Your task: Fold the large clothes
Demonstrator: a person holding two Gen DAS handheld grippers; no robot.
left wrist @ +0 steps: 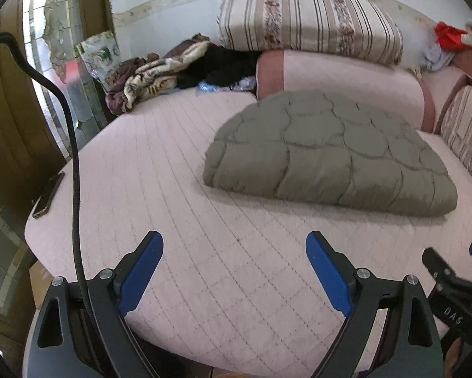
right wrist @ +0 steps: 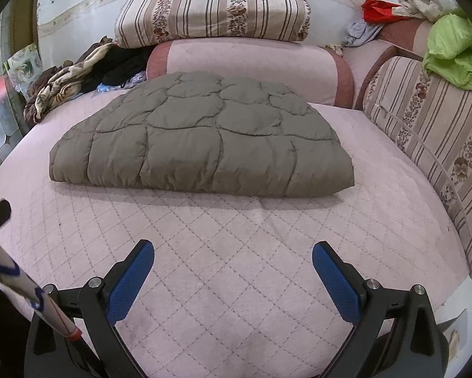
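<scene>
Folded olive-grey quilted jacket [right wrist: 201, 145] lies flat on the pink quilted bed cover [right wrist: 236, 267], its far edge just in front of the pink bolster [right wrist: 251, 66]; a striped floral pillow [right wrist: 210, 9] rests on top of the bolster. Left gripper [left wrist: 234, 252]: blue pads spread wide, nothing between them, held over bare cover near the bed's front edge, well short of the jacket [left wrist: 330, 154]. Right gripper [right wrist: 233, 261]: fingers likewise spread apart and empty, over the cover in front of the jacket. Heap of brown and black clothes [left wrist: 160, 75] sits at the far left corner of the bed. Phone [left wrist: 48, 195] lies at the left edge. Lime-green cloth [right wrist: 456, 53] is draped on the striped side cushion [right wrist: 425, 126]. No containers visible.
</scene>
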